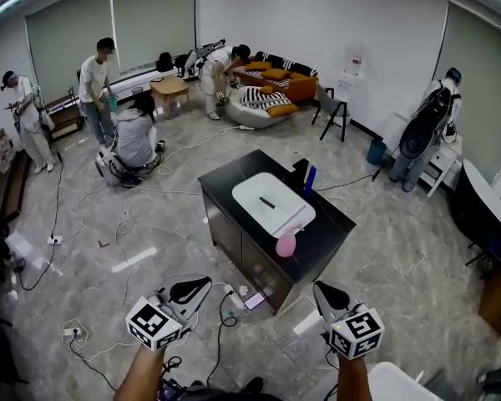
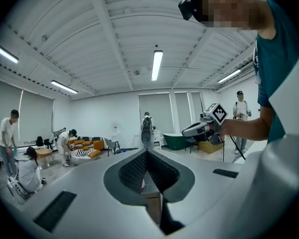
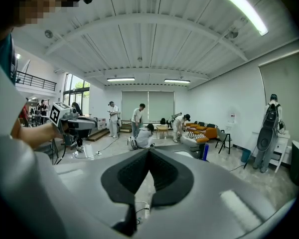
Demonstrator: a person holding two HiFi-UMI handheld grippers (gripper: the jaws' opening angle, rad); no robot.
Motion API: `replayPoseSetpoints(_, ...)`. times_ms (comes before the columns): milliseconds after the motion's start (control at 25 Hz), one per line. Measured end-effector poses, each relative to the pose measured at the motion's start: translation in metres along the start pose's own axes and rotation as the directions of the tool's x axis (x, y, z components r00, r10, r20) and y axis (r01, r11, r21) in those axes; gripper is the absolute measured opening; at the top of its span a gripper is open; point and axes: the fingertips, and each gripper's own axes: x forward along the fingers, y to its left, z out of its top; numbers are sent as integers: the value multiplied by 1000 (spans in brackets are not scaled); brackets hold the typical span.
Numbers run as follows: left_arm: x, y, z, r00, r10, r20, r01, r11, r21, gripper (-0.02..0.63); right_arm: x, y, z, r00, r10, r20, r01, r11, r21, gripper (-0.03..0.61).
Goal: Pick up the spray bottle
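Nothing legible anywhere: no words, no digits, no brand. Only black-and-white square marker patterns on the left gripper (image 1: 199,286) and the right gripper (image 1: 324,291), no letters.

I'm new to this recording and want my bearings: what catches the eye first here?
The black cabinet in the middle of the room stands out, with a white tray on top and a pink bottle, probably the spray bottle, by the tray's near corner. The left gripper and right gripper hang shut and empty in front of it. Several people are busy towards the far wall.
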Motion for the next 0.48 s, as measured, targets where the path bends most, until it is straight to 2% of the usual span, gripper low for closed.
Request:
replayPoseSetpoints(280, 32, -12, 3, 999, -46, -22, 47, 999, 22, 5, -16, -29, -12, 999, -41, 11, 41, 999, 21, 11)
replayPoseSetpoints(480, 65, -10, 5, 991, -133, -18, 134, 990, 37, 5, -25, -49, -15, 992, -124, 8, 124, 991, 43, 11)
